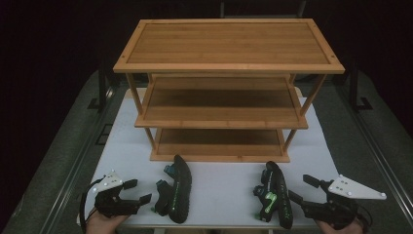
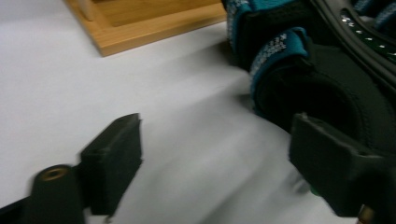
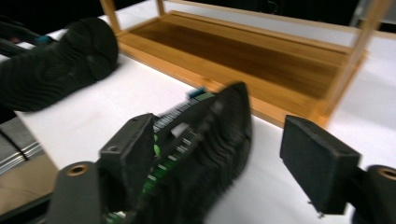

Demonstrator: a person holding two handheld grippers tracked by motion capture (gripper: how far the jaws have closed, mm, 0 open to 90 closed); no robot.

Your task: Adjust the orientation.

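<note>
Two black sandals lie on their sides on the white table in front of a wooden rack. The teal-strapped sandal (image 1: pixel 176 190) is at the left, the green-strapped sandal (image 1: pixel 273 195) at the right. My left gripper (image 1: pixel 138 191) stands open just left of the teal sandal. In the left gripper view its jaws (image 2: pixel 215 163) are wide apart, and the teal sandal (image 2: pixel 327 84) lies by the right jaw. My right gripper (image 1: pixel 302 189) is open just right of the green sandal. In the right gripper view the green sandal (image 3: pixel 205 140) lies between the jaws (image 3: pixel 224 158), near the left one and clear of the right.
A three-tier bamboo rack (image 1: pixel 229 68) stands at the middle back of the table, with bare shelves; its bottom shelf (image 3: pixel 243 51) is close behind the sandals. The teal sandal (image 3: pixel 56 60) lies farther off in the right gripper view. The table's front edge runs just below both grippers.
</note>
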